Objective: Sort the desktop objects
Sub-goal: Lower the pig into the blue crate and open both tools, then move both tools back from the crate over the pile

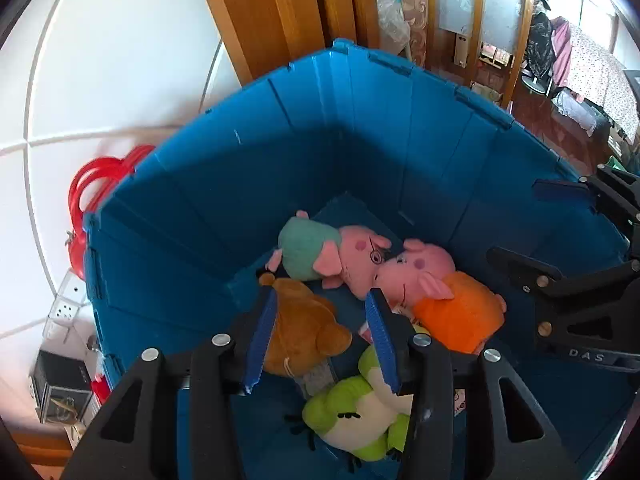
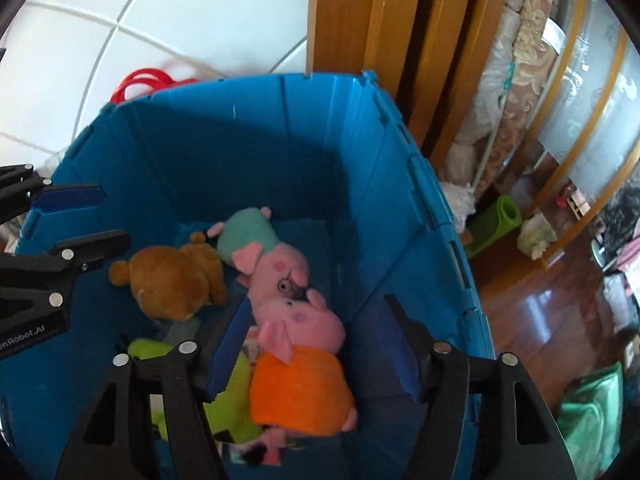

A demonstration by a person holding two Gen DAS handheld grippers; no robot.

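Observation:
A deep blue plastic bin (image 1: 248,168) (image 2: 192,148) holds several plush toys: a brown bear (image 1: 304,328) (image 2: 172,280), a pink pig in a teal dress (image 1: 320,252) (image 2: 256,248), a pink pig in an orange dress (image 1: 452,308) (image 2: 300,380) and a green and white plush (image 1: 360,412) (image 2: 236,396). My left gripper (image 1: 322,300) is open and empty above the toys; it also shows at the left of the right wrist view (image 2: 100,216). My right gripper (image 2: 316,312) is open and empty over the orange-dressed pig, and shows at the right of the left wrist view (image 1: 516,224).
White tiled wall (image 1: 100,80) and a wooden door frame (image 1: 288,12) stand behind the bin. Red plastic rings (image 1: 92,196) and small boxes (image 1: 64,380) lie left of it. A wooden floor (image 2: 540,320), a green roll (image 2: 496,224) and a green bag (image 2: 592,408) are to the right.

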